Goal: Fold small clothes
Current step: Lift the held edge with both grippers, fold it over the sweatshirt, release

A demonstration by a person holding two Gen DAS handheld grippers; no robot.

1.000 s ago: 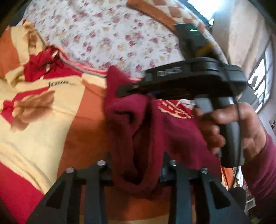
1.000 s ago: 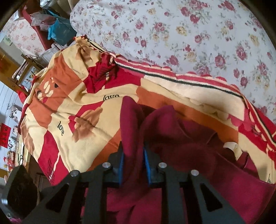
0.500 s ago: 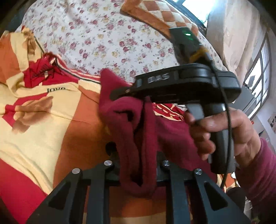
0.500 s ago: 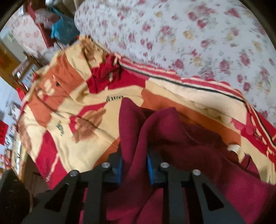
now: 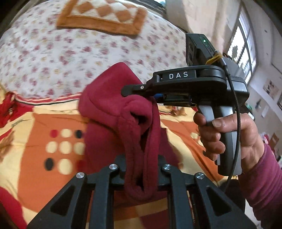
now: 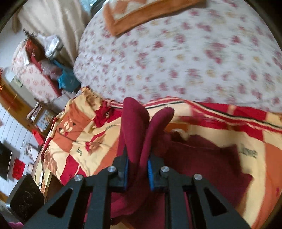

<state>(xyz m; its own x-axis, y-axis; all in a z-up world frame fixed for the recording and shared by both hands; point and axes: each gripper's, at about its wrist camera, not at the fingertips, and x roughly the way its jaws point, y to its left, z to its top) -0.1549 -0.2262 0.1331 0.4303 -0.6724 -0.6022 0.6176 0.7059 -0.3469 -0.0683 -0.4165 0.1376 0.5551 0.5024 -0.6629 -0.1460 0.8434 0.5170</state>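
Left claw: my left claw (image 5: 141, 169) sits at the bottom centre of its own view, pressed together on a thick hem of the maroon garment (image 5: 112, 109).
Right claw: in its own view my right claw (image 6: 137, 167) pinches two upright folds of the same cloth between the blue pads (image 6: 149, 169); its jaws have just been closing on that cloth. In the left view I see the whole tool (image 5: 197, 88) right of centre, its tip biting the garment's upper edge.
Hand: a hand (image 5: 229, 133) in a maroon sleeve (image 5: 264, 185) wraps the right tool's grip at the right of the left view.
Garment: bunched between both claws, its top lifted clear of the bed; the rest (image 6: 202, 158) spreads over the blanket at lower right of the right view.
Blanket: orange, cream and red patterned blanket (image 5: 44, 141) lies under the garment.
Bed: a floral sheet (image 6: 193, 61) fills the upper frame, with a brown checked cloth (image 5: 100, 15) at the top.
Sharpness: the background is smeared in both views.
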